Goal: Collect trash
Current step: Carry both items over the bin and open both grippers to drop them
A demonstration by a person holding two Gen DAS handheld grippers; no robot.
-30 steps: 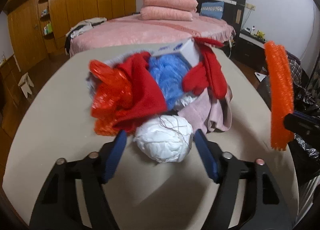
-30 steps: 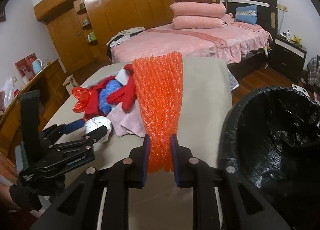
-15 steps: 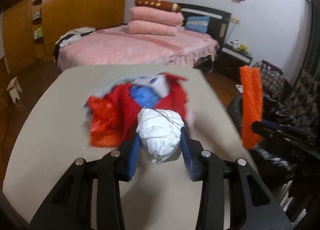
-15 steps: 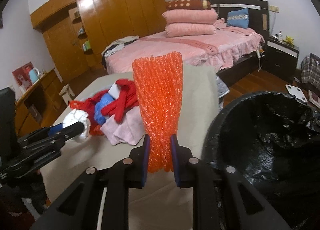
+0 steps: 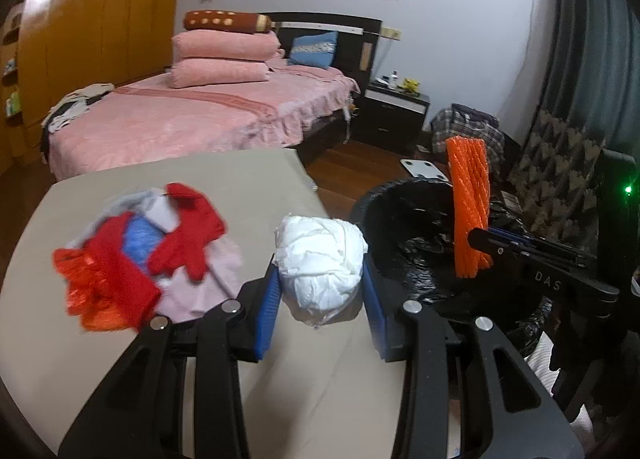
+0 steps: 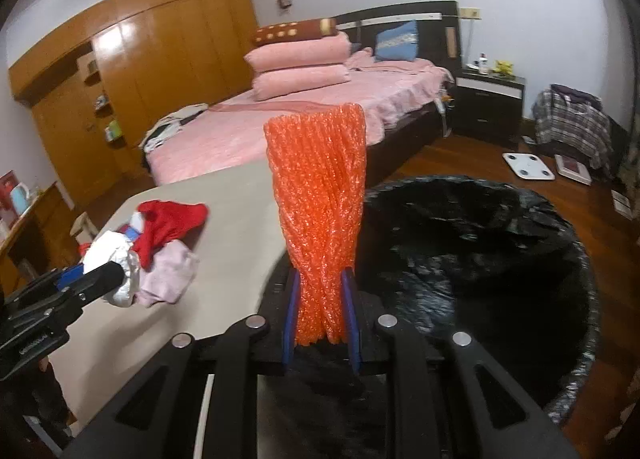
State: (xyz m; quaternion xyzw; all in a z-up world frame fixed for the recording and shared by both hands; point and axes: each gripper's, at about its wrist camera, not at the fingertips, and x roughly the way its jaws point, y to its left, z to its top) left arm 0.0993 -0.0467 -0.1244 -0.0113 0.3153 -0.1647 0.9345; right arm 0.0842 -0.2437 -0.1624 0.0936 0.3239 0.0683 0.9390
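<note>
The left tool (image 5: 322,295) is gripping a crumpled white wad (image 5: 320,259) between its blue pads, jaws partway closed and pressing on both sides of it; they have just been closing on it. The wad is hanging clear above the beige surface (image 5: 248,179), near that surface's edge at about 3 o'clock. On the surface, at 9 o'clock from the wad, a heap is lying: a red cloth (image 5: 188,235), a crinkled orange-red bag (image 5: 86,291), something blue (image 5: 140,239) and a pale pink cloth (image 5: 204,283).

The right tool (image 6: 322,323) is pinching the lower end of an orange foam net (image 6: 320,195), jaws nearly together on it. The net is standing upright from the pads. Beyond it, at 3 o'clock, a bin lined with a black bag (image 6: 480,259) is sitting just beside the surface's edge, and the tool and the net's foot are hanging over its near rim. In the left wrist view the net is showing at 2 o'clock, above the bin.
</note>
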